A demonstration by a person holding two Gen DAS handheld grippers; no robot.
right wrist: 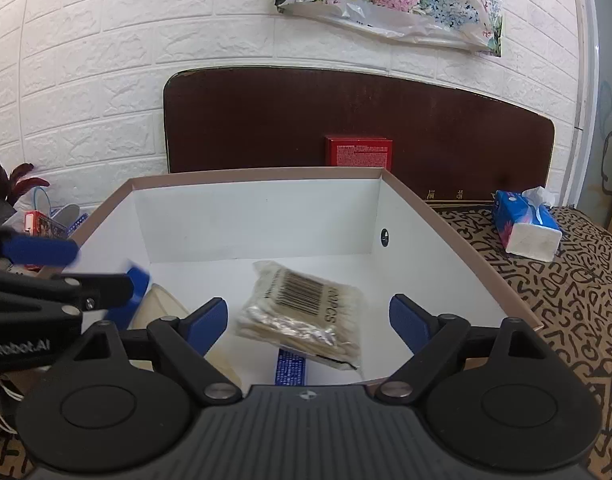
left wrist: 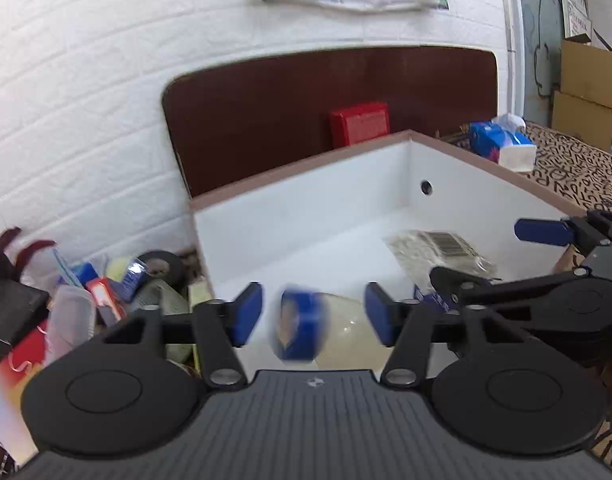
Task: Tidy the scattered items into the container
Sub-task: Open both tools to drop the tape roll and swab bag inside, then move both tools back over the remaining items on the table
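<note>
A white box with a brown rim (left wrist: pixel 306 160) (right wrist: pixel 257 174) stands in front of me. My left gripper (left wrist: pixel 313 314) is open over its left side, and a blurred blue tape roll (left wrist: pixel 299 326) hangs loose between the pads, touching neither. It shows blurred in the right wrist view (right wrist: pixel 131 294) too. A bag of cotton swabs (right wrist: pixel 306 316) (left wrist: pixel 442 248) lies on the box floor over a blue packet (right wrist: pixel 290 366). A pale cream item (left wrist: pixel 348 330) (right wrist: pixel 165 308) lies below the tape. My right gripper (right wrist: pixel 309 320) is open and empty over the box.
A pile of scattered items (left wrist: pixel 117 284), with a black tape roll (left wrist: pixel 161 266), lies left of the box. A red box (right wrist: pixel 358 152) leans on a dark brown board (right wrist: pixel 265 120) behind. A tissue pack (right wrist: pixel 526 224) lies right on the patterned cloth (right wrist: pixel 566 300).
</note>
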